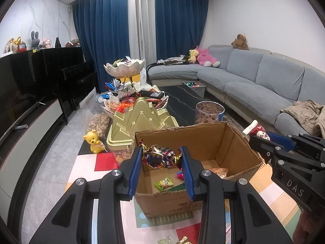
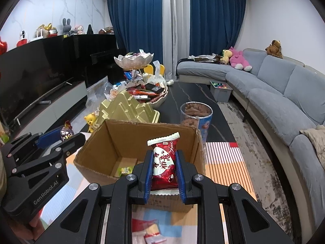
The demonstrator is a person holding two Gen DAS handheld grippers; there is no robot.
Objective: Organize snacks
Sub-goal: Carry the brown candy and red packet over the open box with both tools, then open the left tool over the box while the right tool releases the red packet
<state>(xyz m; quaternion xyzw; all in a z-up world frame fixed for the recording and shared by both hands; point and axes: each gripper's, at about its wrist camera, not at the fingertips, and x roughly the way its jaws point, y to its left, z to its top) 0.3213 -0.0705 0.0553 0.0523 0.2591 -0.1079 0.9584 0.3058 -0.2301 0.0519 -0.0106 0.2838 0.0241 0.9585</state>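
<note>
Dark table (image 2: 189,95): cardboard box (image 2: 130,142), gold box (image 2: 126,109), biscuit jar (image 2: 196,114).

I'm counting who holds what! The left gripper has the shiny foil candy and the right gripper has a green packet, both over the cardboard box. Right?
Nearly. The right gripper holds a red snack packet, not a green one, as the right wrist view shows. The left gripper does hold the shiny foil candy, both over the cardboard box.

Left wrist view: rides behind its jaws, faces forward and downward, close above the cardboard box (image 1: 195,162) ahead of the jaws. Right wrist view: same forward-downward facing, equally near the box, set to its right. Shared: box, gold lid (image 2: 126,109), sofa (image 1: 254,77), curtains (image 2: 142,20).
</note>
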